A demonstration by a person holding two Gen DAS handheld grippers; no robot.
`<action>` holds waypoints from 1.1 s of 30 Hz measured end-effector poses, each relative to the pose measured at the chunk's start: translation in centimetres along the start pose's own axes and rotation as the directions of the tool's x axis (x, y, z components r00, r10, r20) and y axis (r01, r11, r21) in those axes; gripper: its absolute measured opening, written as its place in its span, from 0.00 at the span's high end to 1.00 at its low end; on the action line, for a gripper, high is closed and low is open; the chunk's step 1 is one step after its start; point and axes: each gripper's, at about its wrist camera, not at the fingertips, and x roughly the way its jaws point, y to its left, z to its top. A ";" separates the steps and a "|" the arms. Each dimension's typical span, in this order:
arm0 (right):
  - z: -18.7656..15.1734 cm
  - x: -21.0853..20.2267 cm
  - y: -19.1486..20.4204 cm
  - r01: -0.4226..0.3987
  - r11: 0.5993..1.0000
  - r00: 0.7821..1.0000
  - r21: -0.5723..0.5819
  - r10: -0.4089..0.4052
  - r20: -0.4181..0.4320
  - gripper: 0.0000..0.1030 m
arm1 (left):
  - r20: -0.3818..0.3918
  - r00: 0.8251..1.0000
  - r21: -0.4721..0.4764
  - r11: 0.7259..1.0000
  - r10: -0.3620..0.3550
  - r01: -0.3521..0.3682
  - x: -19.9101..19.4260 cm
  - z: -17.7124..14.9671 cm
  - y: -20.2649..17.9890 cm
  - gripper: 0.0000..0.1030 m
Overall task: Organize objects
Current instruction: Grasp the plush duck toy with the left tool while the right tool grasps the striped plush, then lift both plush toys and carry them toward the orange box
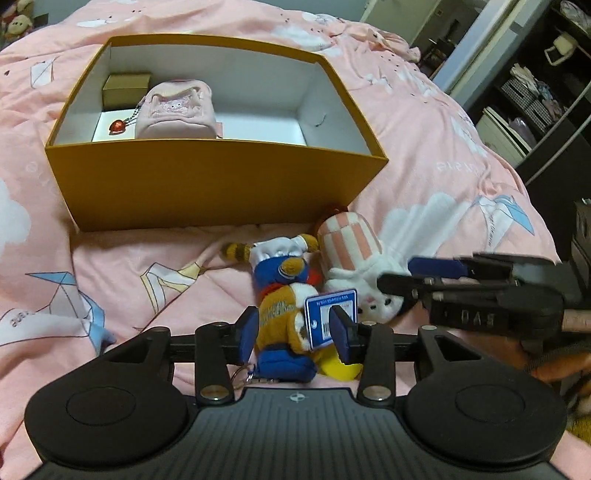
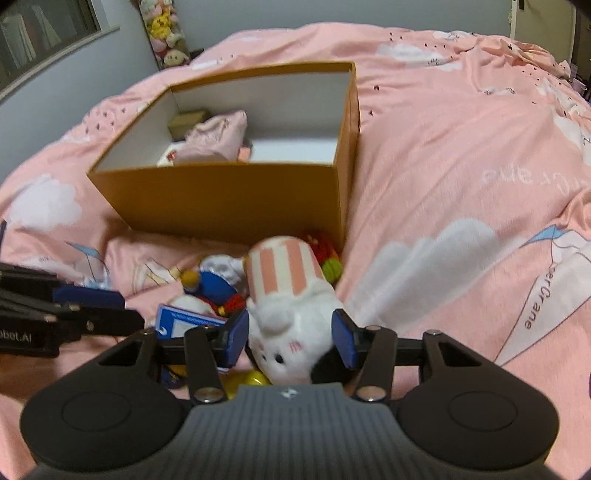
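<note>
An open orange box (image 1: 207,184) (image 2: 236,199) stands on the pink bed. Inside lie a pink pouch (image 1: 175,110) (image 2: 216,138), a small tan box (image 1: 125,88) and a red heart charm (image 1: 117,126). In front of the box lie a blue-and-orange plush doll (image 1: 282,314) (image 2: 214,288) with a blue tag (image 1: 330,314) and a white bunny plush (image 1: 354,273) (image 2: 291,325) in a pink-striped cup. My left gripper (image 1: 295,328) has its pads against both sides of the doll. My right gripper (image 2: 291,339) (image 1: 424,277) has its pads against both sides of the bunny's head.
The pink printed duvet (image 1: 443,166) (image 2: 461,166) covers the bed. A red and green knitted item (image 2: 325,254) lies between the bunny and the box. Dark shelves (image 1: 535,92) stand at the right. Plush toys (image 2: 166,33) hang on the far wall.
</note>
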 end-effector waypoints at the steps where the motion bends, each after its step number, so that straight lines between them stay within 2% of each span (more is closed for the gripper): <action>1: -0.1 0.1 0.0 0.002 1.000 1.000 -0.008 -0.002 -0.006 0.49 | -0.004 1.000 -0.017 1.000 0.002 -0.003 0.3 0.2 0.2 0.53; 9: -0.1 1.3 -0.3 0.018 0.998 0.998 -0.066 -0.022 -0.059 0.49 | -0.093 0.996 -0.095 0.995 -0.015 0.006 3.8 1.2 0.9 0.40; 18: 0.4 2.6 -0.7 -0.030 0.994 0.995 -0.108 0.019 -0.096 0.43 | -0.178 0.984 -0.172 0.985 -0.022 -0.009 6.6 2.3 1.4 0.35; 27: 0.4 4.3 -0.5 -0.043 0.989 0.993 -0.139 0.027 -0.115 0.37 | -0.201 0.979 -0.177 0.984 -0.026 -0.010 7.5 2.4 1.3 0.39; 33: 0.2 4.7 -0.3 -0.037 0.987 0.993 -0.156 0.019 -0.117 0.40 | -0.201 0.979 -0.181 0.983 -0.020 -0.017 7.7 2.3 1.2 0.40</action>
